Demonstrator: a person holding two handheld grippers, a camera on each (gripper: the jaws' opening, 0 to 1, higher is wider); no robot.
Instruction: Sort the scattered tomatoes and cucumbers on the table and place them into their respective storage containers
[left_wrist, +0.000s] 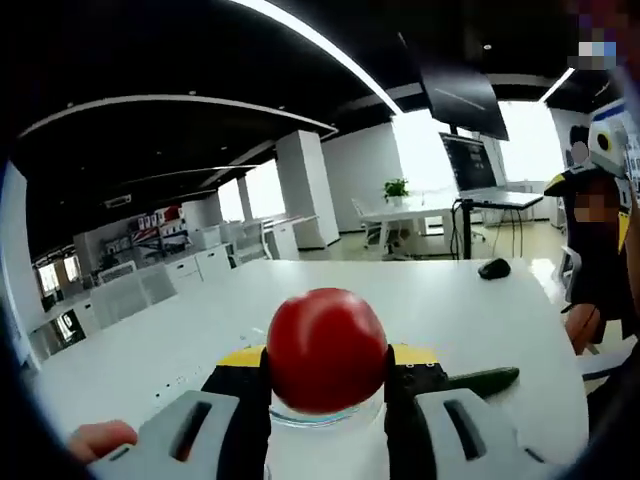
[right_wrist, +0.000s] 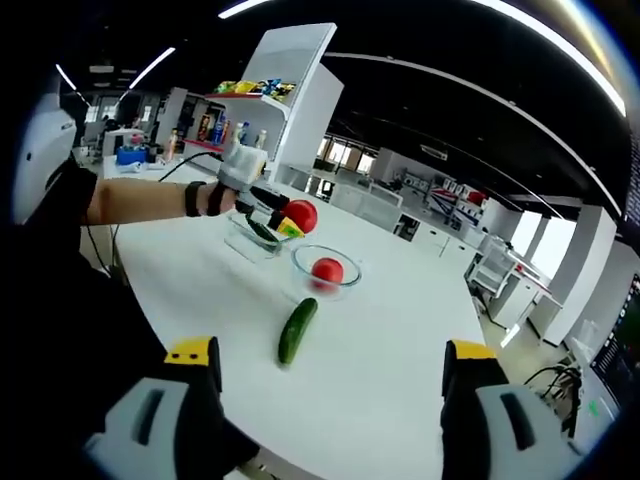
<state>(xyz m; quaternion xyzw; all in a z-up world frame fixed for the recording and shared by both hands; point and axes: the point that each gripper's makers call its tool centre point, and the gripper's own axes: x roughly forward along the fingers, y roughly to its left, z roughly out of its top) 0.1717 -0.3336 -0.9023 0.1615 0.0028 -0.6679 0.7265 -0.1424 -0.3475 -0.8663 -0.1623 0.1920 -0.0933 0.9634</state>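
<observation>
My left gripper (left_wrist: 327, 372) is shut on a round red tomato (left_wrist: 326, 348), held between its yellow-tipped jaws above the white table (left_wrist: 200, 330). In the right gripper view the same gripper (right_wrist: 283, 212) holds that tomato (right_wrist: 301, 215) over the far side of the table, just above a clear rectangular container (right_wrist: 243, 240) with a cucumber (right_wrist: 262, 231) in it. Beside it a glass bowl (right_wrist: 351, 271) holds one tomato (right_wrist: 327, 270). A loose cucumber (right_wrist: 297, 330) lies on the table in front of the bowl, also seen as a dark green cucumber (left_wrist: 486, 380). My right gripper (right_wrist: 330, 395) is open and holds nothing.
A black mouse (left_wrist: 494, 268) lies far across the table. A person (left_wrist: 598, 260) stands at the table's right edge. A forearm with a wrist strap (right_wrist: 150, 200) reaches in from the left. Desks and shelves fill the room behind.
</observation>
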